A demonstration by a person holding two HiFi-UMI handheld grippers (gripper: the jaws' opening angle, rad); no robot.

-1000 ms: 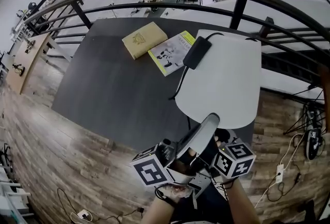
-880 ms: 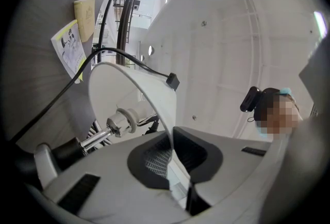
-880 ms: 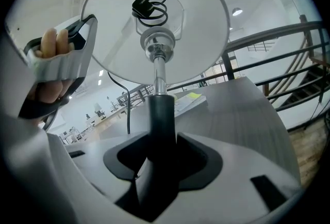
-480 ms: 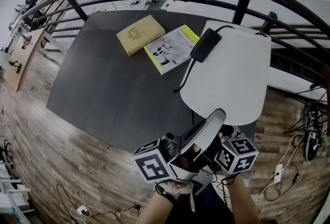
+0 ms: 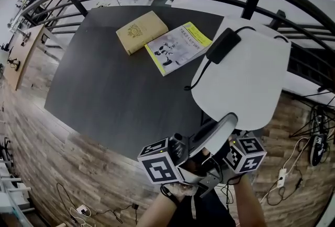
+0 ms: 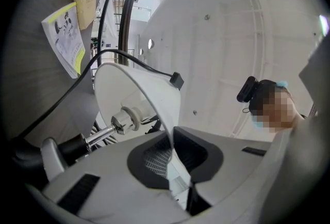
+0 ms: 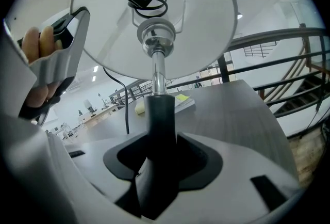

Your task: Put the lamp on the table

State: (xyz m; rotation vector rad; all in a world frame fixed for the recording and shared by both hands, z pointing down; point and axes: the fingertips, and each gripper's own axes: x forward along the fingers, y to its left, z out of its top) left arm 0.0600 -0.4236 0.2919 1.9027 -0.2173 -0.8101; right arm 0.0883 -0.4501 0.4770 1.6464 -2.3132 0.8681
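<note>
Table (image 5: 104,79) at 10 o'clock; lamp (image 5: 246,79) is drifting toward 3 o'clock, left gripper (image 6: 172,166) pinching shade (image 6: 134,94), right gripper (image 7: 160,166) clamping stem (image 7: 161,114); still unplaced.

White lamp (image 5: 246,82), dark grey table (image 5: 110,84)

Print on the booklet (image 5: 178,48) too small; nothing legible.

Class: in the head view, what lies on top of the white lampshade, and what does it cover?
A black power adapter lies on the lampshade. The shade hides part of the dark table; anything there is unseen.
</note>
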